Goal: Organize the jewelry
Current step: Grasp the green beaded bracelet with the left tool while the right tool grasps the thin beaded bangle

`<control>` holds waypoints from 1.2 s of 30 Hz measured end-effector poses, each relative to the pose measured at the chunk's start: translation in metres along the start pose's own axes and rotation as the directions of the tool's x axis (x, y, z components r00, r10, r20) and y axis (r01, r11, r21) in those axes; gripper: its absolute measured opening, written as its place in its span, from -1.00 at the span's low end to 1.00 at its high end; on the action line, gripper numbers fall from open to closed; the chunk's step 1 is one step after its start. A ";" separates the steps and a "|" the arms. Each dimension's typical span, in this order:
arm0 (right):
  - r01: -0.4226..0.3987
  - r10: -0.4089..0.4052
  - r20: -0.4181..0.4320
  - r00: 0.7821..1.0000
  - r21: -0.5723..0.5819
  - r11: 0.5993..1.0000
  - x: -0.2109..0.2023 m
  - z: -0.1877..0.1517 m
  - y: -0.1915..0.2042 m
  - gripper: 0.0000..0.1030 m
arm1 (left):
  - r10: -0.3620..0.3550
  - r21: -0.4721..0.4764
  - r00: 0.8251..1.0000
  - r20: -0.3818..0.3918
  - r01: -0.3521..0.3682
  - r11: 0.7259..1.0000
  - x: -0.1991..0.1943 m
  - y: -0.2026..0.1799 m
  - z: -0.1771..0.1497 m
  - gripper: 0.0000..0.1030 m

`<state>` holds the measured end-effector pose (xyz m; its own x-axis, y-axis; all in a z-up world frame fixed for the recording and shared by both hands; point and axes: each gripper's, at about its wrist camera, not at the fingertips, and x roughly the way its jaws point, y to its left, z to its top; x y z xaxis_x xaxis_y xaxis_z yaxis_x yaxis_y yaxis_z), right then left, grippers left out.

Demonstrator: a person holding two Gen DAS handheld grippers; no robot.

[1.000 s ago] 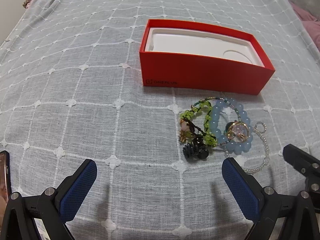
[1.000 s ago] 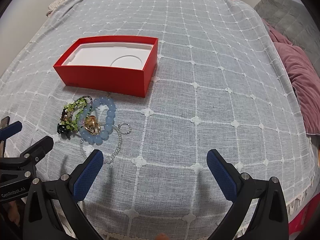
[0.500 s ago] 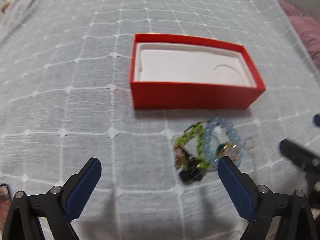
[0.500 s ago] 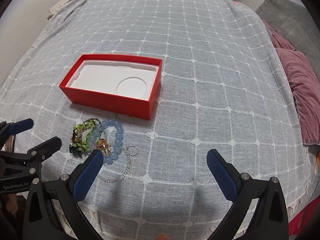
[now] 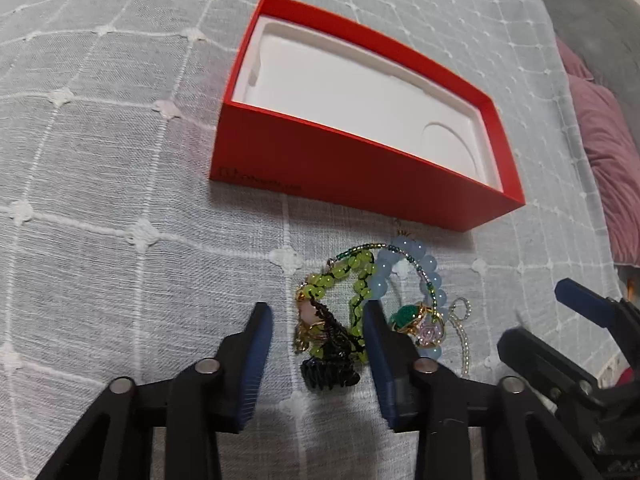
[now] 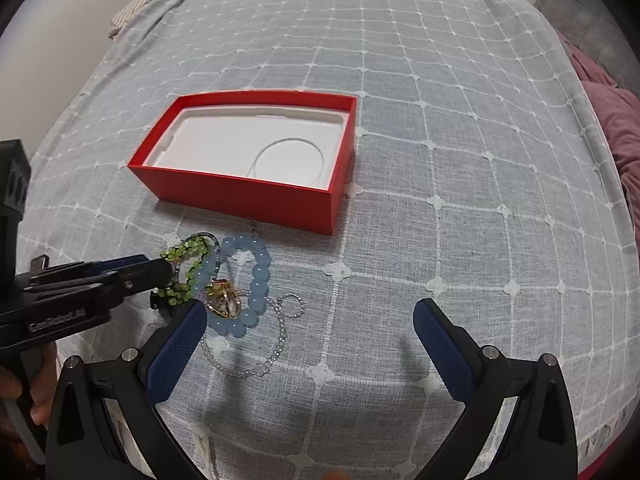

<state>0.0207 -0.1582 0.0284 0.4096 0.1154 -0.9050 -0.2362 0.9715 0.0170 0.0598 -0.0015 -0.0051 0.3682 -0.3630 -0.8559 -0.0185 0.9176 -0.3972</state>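
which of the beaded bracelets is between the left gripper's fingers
The lime-green beaded bracelet: it lies between the left gripper fingers, while the pale blue round-bead bracelet lies outside its right finger.

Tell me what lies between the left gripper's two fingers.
In the left wrist view, the left gripper straddles the green bead bracelet and a black hair clip on the grey bedspread; its jaws are open, not yet closed on them.
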 end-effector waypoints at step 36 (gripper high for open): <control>-0.221 0.221 -0.018 0.975 -0.028 0.975 0.025 0.025 0.032 -0.02 | 0.048 -0.005 0.983 0.175 -0.048 0.999 -0.061 0.033 -0.004 -1.00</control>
<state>0.0452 -0.1193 0.0171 0.3315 0.3231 -0.8864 -0.3459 0.9157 0.2044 0.0333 0.0508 0.0327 0.5235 -0.2848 -0.8030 -0.0405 0.9331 -0.3574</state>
